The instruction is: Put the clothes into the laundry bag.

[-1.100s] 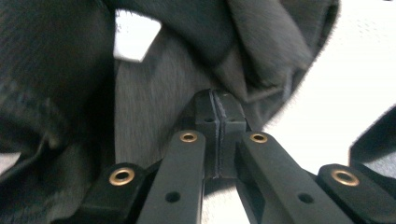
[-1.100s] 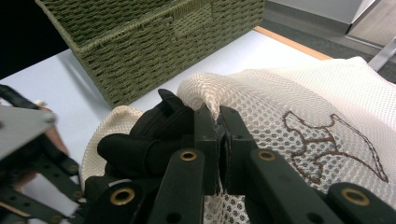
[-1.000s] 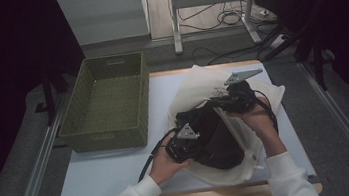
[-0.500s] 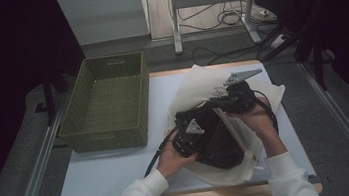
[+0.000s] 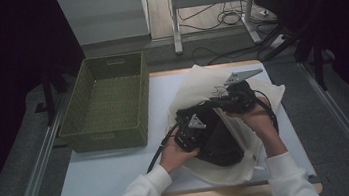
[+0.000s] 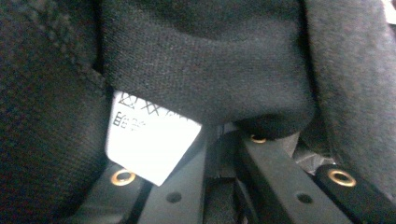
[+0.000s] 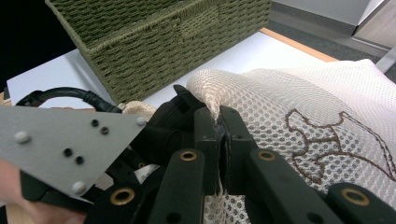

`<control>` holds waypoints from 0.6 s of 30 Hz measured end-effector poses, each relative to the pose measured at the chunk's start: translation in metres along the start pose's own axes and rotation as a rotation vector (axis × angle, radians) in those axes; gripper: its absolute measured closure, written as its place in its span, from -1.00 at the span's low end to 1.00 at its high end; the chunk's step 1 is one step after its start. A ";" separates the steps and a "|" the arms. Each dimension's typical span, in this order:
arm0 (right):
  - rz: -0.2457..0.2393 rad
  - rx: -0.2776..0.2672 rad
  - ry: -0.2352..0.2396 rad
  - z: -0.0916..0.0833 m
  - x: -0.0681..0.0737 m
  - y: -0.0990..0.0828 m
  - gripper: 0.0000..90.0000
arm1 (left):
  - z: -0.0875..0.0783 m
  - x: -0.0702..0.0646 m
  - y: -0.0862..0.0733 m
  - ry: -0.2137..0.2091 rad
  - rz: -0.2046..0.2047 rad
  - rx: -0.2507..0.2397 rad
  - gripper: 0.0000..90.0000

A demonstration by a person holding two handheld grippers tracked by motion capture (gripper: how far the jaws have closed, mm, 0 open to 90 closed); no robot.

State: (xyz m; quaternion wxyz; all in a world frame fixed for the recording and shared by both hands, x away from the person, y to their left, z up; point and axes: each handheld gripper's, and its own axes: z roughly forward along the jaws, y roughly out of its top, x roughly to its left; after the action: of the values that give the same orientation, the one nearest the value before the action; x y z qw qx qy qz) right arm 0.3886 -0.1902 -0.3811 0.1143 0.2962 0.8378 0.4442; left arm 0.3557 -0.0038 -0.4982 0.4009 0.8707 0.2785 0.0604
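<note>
A cream mesh bag (image 5: 201, 82) with a brown stitched figure lies on the white table (image 5: 115, 168). A black garment (image 5: 220, 140) sits in its mouth. My left gripper (image 5: 194, 128) is pushed into the garment from the left and is shut on it. In the left gripper view the jaws (image 6: 226, 133) pinch the black cloth (image 6: 201, 60) beside a white care label (image 6: 147, 140). My right gripper (image 5: 216, 104) is shut on the bag's upper edge. In the right gripper view its jaws (image 7: 219, 116) clamp the mesh (image 7: 299, 107), with the left gripper's grey plate (image 7: 60, 140) close by.
An empty green woven basket (image 5: 107, 103) stands at the table's left; it also shows at the top of the right gripper view (image 7: 154, 42). A black cable (image 5: 161, 147) trails from the left gripper across the table. Bare tabletop lies in front of the basket.
My left hand has moved a little to the right, pushing the black garment further into the bag's mouth. The right hand and the bag's edge have stayed put.
</note>
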 end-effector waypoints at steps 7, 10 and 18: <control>-0.001 0.000 0.002 0.000 0.001 0.000 0.93 | 0.004 0.001 0.005 0.008 -0.005 0.001 1.00; -0.003 0.001 0.003 0.001 0.002 0.001 0.93 | 0.006 0.000 0.008 0.011 -0.009 -0.002 1.00; 0.005 -0.007 0.004 -0.001 0.000 0.000 0.93 | 0.013 0.001 0.013 0.021 -0.032 -0.022 1.00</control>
State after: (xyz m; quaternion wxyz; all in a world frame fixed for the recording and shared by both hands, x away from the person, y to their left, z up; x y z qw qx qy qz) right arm 0.3886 -0.1908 -0.3807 0.1126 0.2970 0.8358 0.4478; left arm 0.3666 -0.0188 -0.4981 0.4083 0.8611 0.2957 0.0662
